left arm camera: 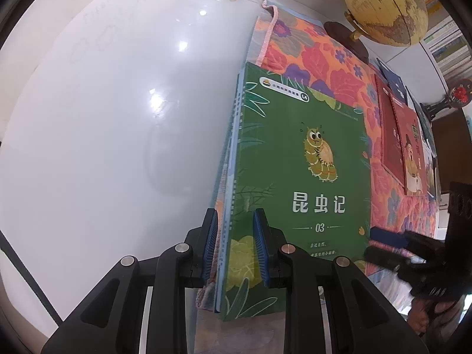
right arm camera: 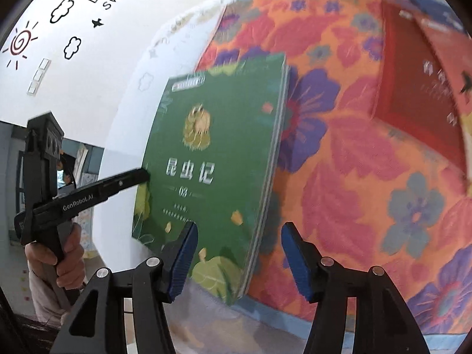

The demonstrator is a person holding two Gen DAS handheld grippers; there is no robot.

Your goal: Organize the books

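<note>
A green book with a caterpillar on its cover lies at the edge of a floral cloth; it also shows in the right wrist view. My left gripper is shut on the green book's spine edge, with the cloth's fringe caught under one pad. In the right wrist view the left gripper reaches the book's left edge. My right gripper is open, its pads either side of the book's near corner without touching. Red books lie further right on the cloth, also in the right wrist view.
A yellow globe on a dark stand sits at the far end of the cloth. A dark blue book lies beyond the red ones. A white wall runs along the left of the cloth.
</note>
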